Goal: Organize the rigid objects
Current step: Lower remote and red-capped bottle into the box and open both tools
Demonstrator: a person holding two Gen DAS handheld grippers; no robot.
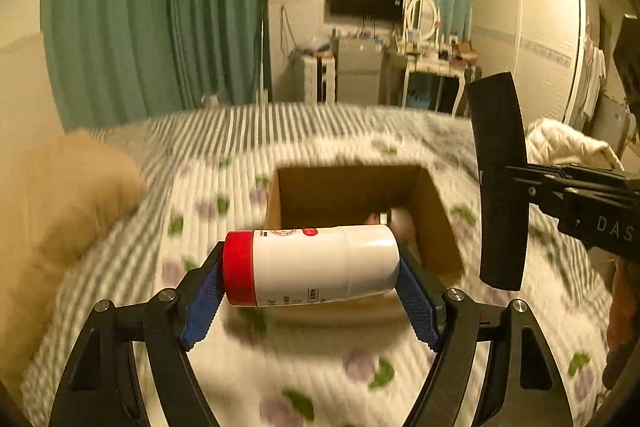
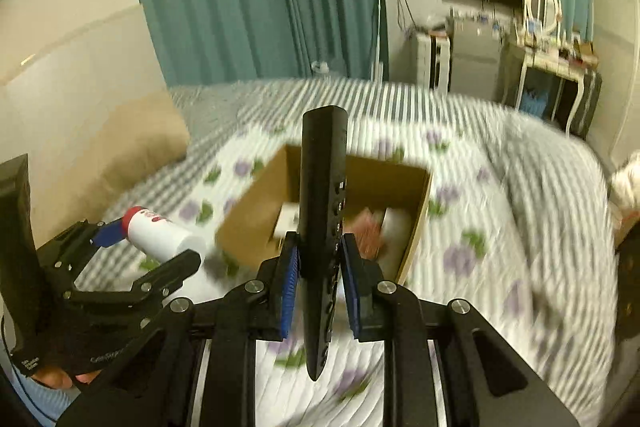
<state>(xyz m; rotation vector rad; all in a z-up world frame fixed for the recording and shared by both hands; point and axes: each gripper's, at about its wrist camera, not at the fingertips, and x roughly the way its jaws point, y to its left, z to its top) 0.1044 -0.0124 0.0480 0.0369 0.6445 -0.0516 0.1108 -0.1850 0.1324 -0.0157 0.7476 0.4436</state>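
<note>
The bed (image 1: 320, 367) spreads under me, covered by a quilt with grey stripes and purple flowers, and a tan pillow (image 1: 60, 219) lies at its left side. An open cardboard box (image 1: 436, 223) sits on the quilt ahead of both my tools, with a few blurred items inside (image 2: 372, 227). My left gripper (image 1: 310, 283) has its 2 blue-padded fingers (image 1: 204, 301) clamped on the ends of a white bottle with a red cap (image 1: 312, 261), held sideways in the air just before the box's near wall. My right gripper (image 2: 319, 279) has its fingers (image 2: 290, 279) drawn narrow on a black remote control (image 2: 322, 195), gripped near its lower half and standing upright, its buttons facing right, in front of the box.
</note>
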